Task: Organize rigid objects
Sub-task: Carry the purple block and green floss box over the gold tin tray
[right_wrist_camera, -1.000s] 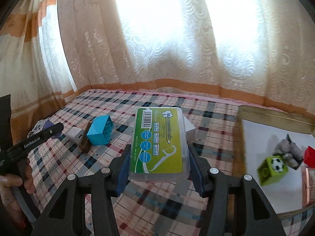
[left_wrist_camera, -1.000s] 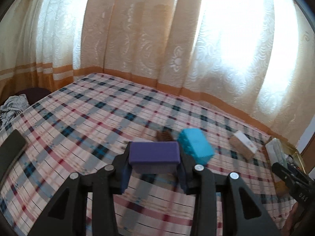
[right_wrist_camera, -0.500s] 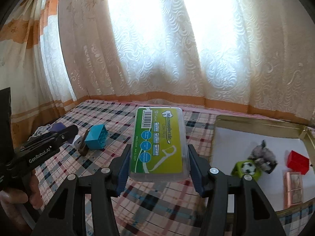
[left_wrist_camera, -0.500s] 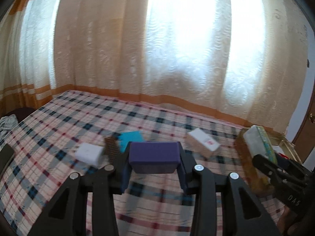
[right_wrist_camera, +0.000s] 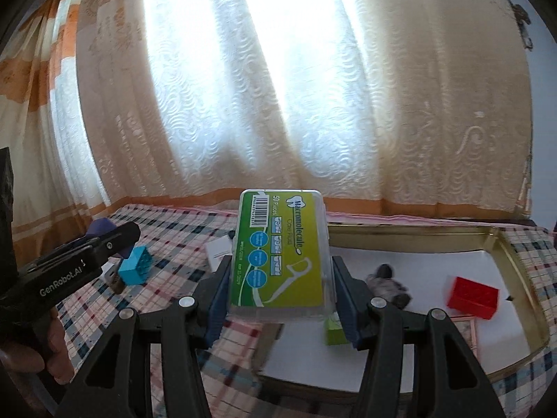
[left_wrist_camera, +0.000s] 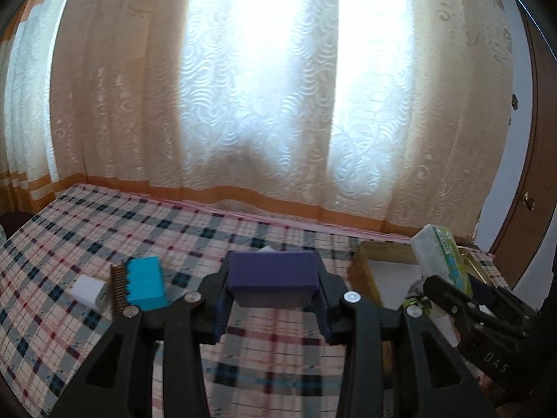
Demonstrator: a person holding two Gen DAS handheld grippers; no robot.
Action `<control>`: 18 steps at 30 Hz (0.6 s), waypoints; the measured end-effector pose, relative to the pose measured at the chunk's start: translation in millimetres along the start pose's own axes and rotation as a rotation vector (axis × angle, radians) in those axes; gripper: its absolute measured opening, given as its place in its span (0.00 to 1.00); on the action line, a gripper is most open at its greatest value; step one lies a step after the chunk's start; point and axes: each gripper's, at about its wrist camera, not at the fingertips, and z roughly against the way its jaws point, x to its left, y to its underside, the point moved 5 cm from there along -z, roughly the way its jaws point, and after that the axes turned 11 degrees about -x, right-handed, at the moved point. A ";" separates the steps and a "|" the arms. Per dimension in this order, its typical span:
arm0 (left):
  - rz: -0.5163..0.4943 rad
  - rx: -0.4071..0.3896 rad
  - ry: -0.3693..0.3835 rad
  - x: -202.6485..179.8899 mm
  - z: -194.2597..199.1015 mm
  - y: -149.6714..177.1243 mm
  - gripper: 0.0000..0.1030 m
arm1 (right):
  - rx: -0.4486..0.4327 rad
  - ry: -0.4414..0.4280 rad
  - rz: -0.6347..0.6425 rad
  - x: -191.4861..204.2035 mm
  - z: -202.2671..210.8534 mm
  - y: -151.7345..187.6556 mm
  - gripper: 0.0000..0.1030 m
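My left gripper [left_wrist_camera: 271,301] is shut on a purple block [left_wrist_camera: 273,275], held above the plaid bed. In the right wrist view my right gripper [right_wrist_camera: 280,299] is shut on a green floss-pick box [right_wrist_camera: 280,254], held over the near left corner of a gold-rimmed tray [right_wrist_camera: 410,230] with a white floor. That tray holds a red block [right_wrist_camera: 471,296], a green cube [right_wrist_camera: 334,331] partly hidden by a finger, and a grey lumpy thing [right_wrist_camera: 386,280]. The left wrist view shows the right gripper [left_wrist_camera: 477,317] with the floss-pick box [left_wrist_camera: 444,257] at the right, over the tray [left_wrist_camera: 363,271].
On the plaid bedspread [left_wrist_camera: 87,230] lie a cyan block [left_wrist_camera: 144,284], a brown comb [left_wrist_camera: 116,292] and a white cube [left_wrist_camera: 87,291]. A white box [right_wrist_camera: 217,249] lies behind the floss-pick box. Curtains [left_wrist_camera: 278,87] hang close behind the bed. A wooden door [left_wrist_camera: 536,209] stands at the right.
Both grippers have swung right toward the tray while keeping their loads. The cyan block, comb and white cube have slid to the left of the left wrist view; more of the tray is in sight.
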 end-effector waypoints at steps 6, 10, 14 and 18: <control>-0.007 0.018 0.035 -31.6 -10.3 3.1 0.38 | -0.014 0.054 -0.023 -28.4 4.4 -7.8 0.54; -0.011 0.025 0.059 -53.0 -16.0 3.4 0.38 | -0.020 0.091 -0.025 -46.0 7.6 -10.5 0.54; -0.019 0.025 0.083 -73.8 -21.3 2.4 0.38 | -0.023 0.128 -0.027 -66.4 9.5 -12.5 0.54; -0.028 0.029 0.107 -94.3 -27.9 1.6 0.38 | -0.029 0.170 -0.024 -88.9 11.7 -14.5 0.54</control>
